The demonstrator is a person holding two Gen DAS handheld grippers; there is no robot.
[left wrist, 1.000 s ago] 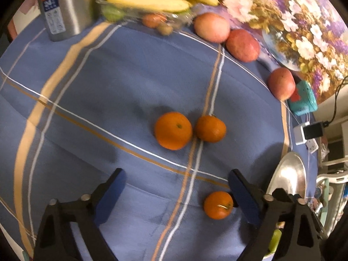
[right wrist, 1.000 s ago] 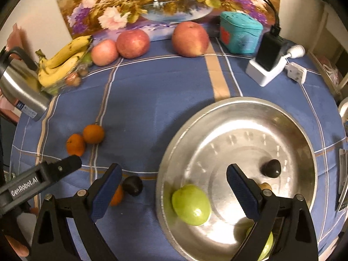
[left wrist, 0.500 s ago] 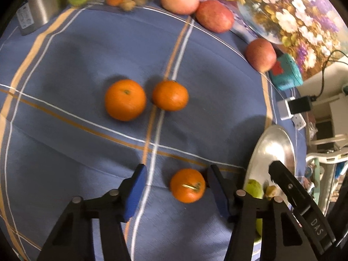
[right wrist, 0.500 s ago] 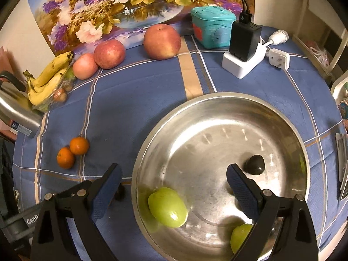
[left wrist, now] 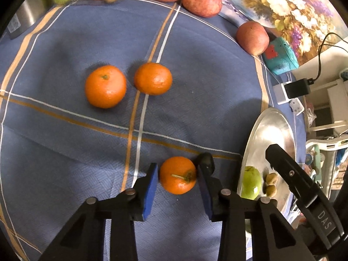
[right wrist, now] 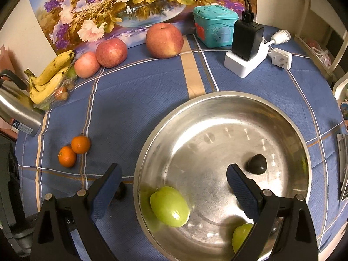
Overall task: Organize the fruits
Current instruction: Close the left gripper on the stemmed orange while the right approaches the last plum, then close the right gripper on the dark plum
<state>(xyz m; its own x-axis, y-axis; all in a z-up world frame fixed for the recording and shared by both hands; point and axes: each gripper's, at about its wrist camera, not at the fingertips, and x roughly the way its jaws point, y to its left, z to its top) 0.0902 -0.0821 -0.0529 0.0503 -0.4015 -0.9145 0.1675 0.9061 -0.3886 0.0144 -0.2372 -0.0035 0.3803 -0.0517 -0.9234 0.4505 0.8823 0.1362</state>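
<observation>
A small tangerine (left wrist: 177, 175) with a stem lies on the blue cloth between the pads of my left gripper (left wrist: 177, 174). The jaws are closing on it: the right pad touches the peel, and a sliver of cloth still shows at the left pad. Two more tangerines (left wrist: 105, 86) (left wrist: 153, 78) lie farther out. My right gripper (right wrist: 171, 174) hangs open over the steel bowl (right wrist: 217, 95), holding nothing. The bowl holds two green fruits (right wrist: 169, 206) (right wrist: 241, 235) and a dark one (right wrist: 257, 164). Another dark fruit (left wrist: 205, 158) sits just behind my left gripper's right finger.
Three apples (right wrist: 164, 40) (right wrist: 111, 52) (right wrist: 86, 64) and bananas (right wrist: 50, 78) line the far edge before a flower picture. A steel kettle (right wrist: 15, 108) is at the left. A teal box (right wrist: 214, 26) and a charger block (right wrist: 245, 52) stand at the back right.
My left gripper moved in over the stemmed tangerine and its jaws narrowed from wide to close around it. The right gripper shifted slightly over the bowl and stayed open.
</observation>
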